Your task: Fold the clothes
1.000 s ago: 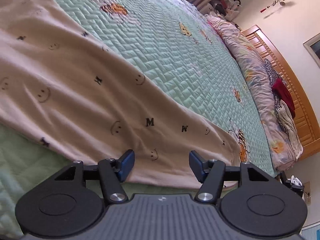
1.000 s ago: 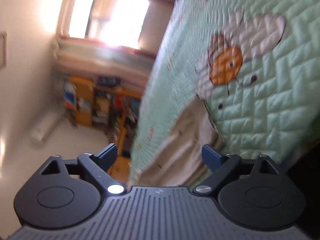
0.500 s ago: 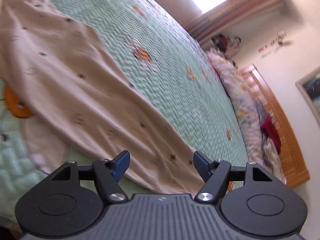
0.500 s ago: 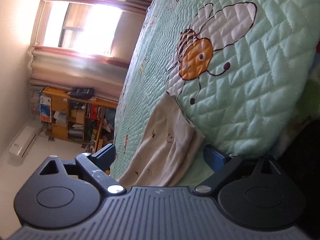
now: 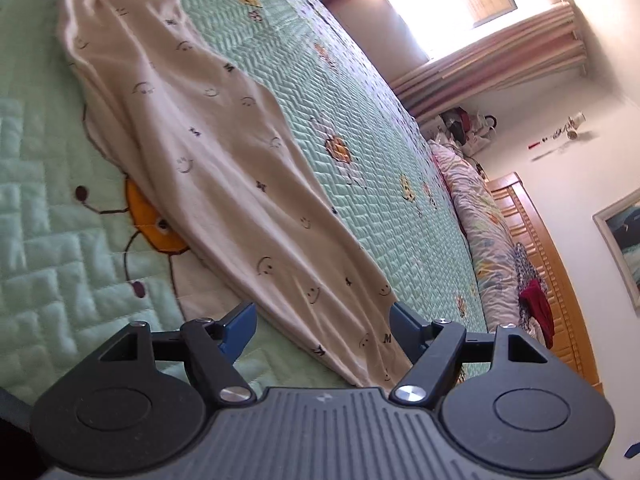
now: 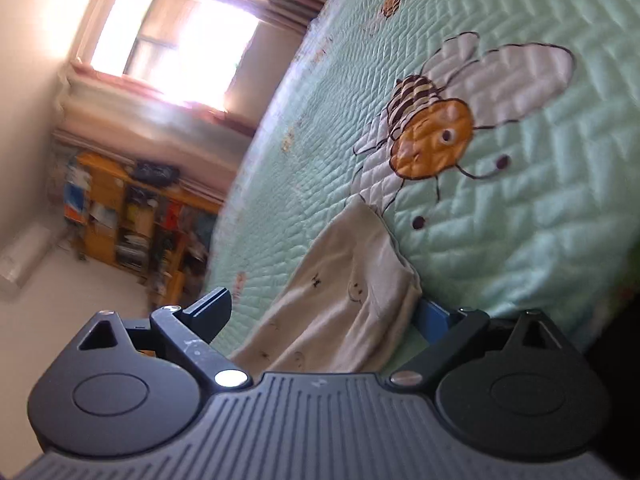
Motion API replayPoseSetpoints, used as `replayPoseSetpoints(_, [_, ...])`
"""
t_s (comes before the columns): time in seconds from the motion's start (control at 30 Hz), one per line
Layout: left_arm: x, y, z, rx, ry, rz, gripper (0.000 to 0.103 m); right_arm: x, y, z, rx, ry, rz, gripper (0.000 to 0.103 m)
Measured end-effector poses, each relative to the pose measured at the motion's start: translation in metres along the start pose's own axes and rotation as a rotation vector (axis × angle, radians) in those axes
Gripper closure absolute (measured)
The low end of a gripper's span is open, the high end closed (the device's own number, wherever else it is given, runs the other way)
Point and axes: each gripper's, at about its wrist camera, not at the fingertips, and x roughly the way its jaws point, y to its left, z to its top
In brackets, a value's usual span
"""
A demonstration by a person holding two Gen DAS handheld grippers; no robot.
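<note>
The beige pants (image 5: 224,160) lie stretched out flat along the green quilt (image 5: 360,128), near the bed's edge. Looks like the lining-up step before a fold. Left gripper (image 5: 320,328) hovers at the leg end, jaws wide and just been opening, empty. Right gripper (image 6: 324,312) is wide open too, pants between its jaws, nothing pinched. Next, I'd guess: close on both ends, then fold.

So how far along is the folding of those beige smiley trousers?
Done: the beige smiley-print trousers lie lengthwise on the green quilted bedspread, seemingly leg over leg. In hand: nothing; the left gripper and right gripper stand open at the ends. Left: folding them shorter.
</note>
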Motion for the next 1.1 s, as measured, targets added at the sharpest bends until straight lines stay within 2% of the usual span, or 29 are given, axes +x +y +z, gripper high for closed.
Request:
replayPoseSetpoints(0.13, [-0.002,0.001,0.0,-0.005,-0.001,-0.017,0.027,0.009,-0.003,-0.004,0.002,-0.006,0.018,0.009])
replayPoseSetpoints(0.2, [-0.006,0.003,0.002,0.004,-0.002,-0.025,0.026,0.002,-0.013,-0.007,0.024,-0.041,0.057,0.013])
replayPoseSetpoints(0.27, [-0.007,0.007,0.003,-0.001,-0.003,-0.023,0.025,-0.002,-0.018,-0.009,0.031,-0.053,0.06,0.022])
replayPoseSetpoints(0.33, [-0.008,0.011,0.004,-0.012,-0.007,-0.019,0.025,0.0,-0.017,-0.01,0.013,-0.042,0.048,0.024])
replayPoseSetpoints(0.4, [-0.01,0.017,0.006,-0.033,-0.016,-0.014,0.025,0.005,-0.013,-0.013,-0.013,-0.011,0.033,0.034])
replayPoseSetpoints(0.47, [-0.014,0.022,0.007,-0.047,-0.027,-0.02,0.025,0.012,-0.007,-0.017,-0.045,0.026,0.003,0.062])
replayPoseSetpoints(0.5, [-0.016,0.024,0.008,-0.051,-0.035,-0.023,0.025,0.015,-0.004,-0.019,-0.062,0.039,-0.019,0.069])
replayPoseSetpoints(0.53, [-0.019,0.026,0.009,-0.054,-0.042,-0.025,0.025,0.015,-0.003,-0.02,-0.069,0.04,-0.031,0.084])
replayPoseSetpoints(0.57, [-0.022,0.028,0.01,-0.057,-0.05,-0.027,0.025,0.015,-0.003,-0.02,-0.06,0.03,-0.027,0.09])
replayPoseSetpoints(0.67, [-0.032,0.039,0.012,-0.077,-0.071,-0.033,0.025,0.01,-0.002,-0.015,-0.025,-0.004,0.0,0.093])
replayPoseSetpoints(0.77, [-0.039,0.052,0.015,-0.112,-0.088,-0.048,0.024,0.001,0.001,-0.01,0.026,-0.039,0.07,0.093])
replayPoseSetpoints(0.87, [-0.043,0.064,0.016,-0.143,-0.099,-0.073,0.024,-0.005,0.012,-0.009,0.018,-0.057,0.121,0.093])
replayPoseSetpoints(1.1, [-0.054,0.078,0.018,-0.146,-0.107,-0.12,0.023,-0.006,0.057,-0.011,-0.166,-0.068,0.183,0.093])
